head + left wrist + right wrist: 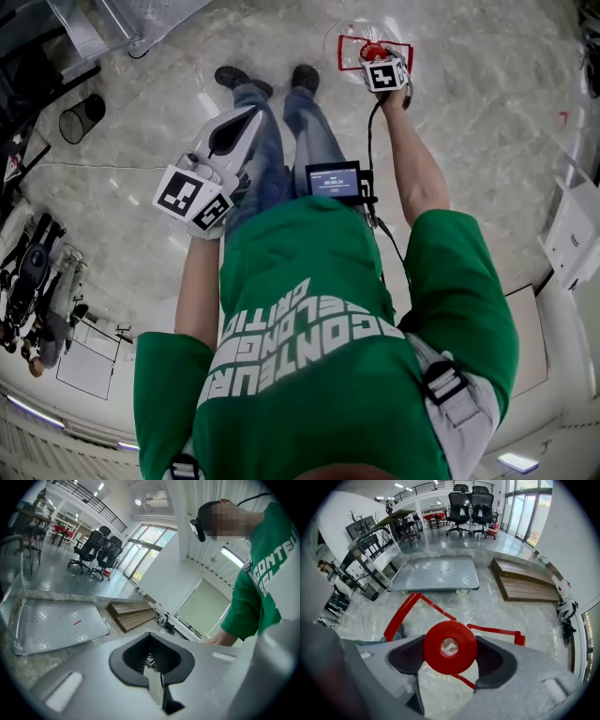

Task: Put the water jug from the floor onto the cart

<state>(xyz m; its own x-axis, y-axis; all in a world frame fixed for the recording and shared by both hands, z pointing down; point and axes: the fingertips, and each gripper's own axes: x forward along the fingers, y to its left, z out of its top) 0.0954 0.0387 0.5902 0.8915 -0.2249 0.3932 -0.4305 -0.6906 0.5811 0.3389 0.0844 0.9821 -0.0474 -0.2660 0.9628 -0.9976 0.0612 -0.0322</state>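
One red cap (450, 647) tops the clear water jug (354, 52), and the right gripper (450, 656) is clamped on it. The jug is directly below the jaws, long axis upright (standing on the floor or hanging, I cannot tell). Ahead, beyond the red handle (408, 609), lies the cart (436, 573). The left gripper (152, 660), jaws together on nothing, is farther from the jug. No jug label reads; the shirt lettering is upside down and only partly legible.

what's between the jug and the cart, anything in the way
Nothing visible. The right gripper is shut on the water jug, and only bare floor lies between it and the cart ahead. The wooden pallet sits right of the cart, off the straight path.
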